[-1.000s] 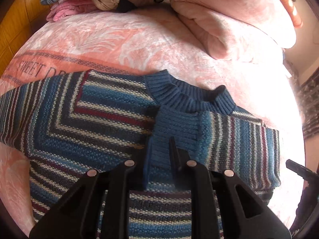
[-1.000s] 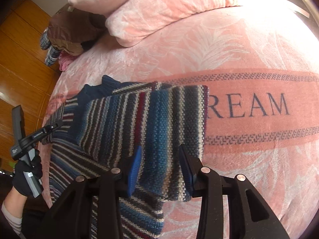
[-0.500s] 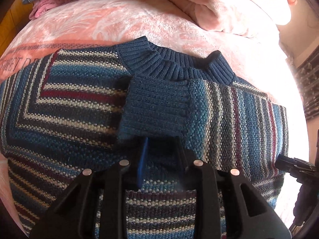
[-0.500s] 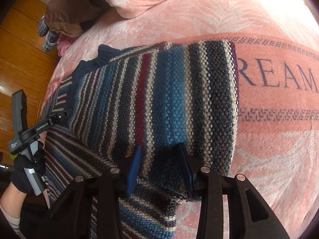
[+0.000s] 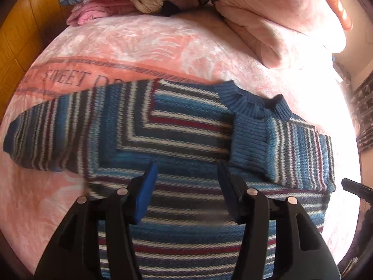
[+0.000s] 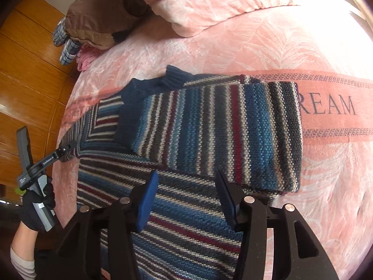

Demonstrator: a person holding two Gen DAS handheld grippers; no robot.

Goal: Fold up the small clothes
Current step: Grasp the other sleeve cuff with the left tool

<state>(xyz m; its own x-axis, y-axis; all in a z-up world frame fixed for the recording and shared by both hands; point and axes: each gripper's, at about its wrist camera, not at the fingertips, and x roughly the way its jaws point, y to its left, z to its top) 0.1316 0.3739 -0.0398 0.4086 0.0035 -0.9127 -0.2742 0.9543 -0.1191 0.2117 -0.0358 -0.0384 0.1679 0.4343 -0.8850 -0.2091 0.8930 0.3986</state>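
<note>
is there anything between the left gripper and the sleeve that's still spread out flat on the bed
Nothing visible. The left gripper hangs open over the sweater, and the unfolded sleeve lies flat on the pink blanket with only knit between.

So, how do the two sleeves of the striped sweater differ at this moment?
The right sleeve is folded in across the sweater's chest; the left sleeve lies stretched out flat on the pink blanket. The right sleeve's plain blue ribbed cuff rests just under the collar; the left sleeve's end reaches far out from the body. Both share the same blue, white and dark red stripes, and neither gripper holds either.
</note>
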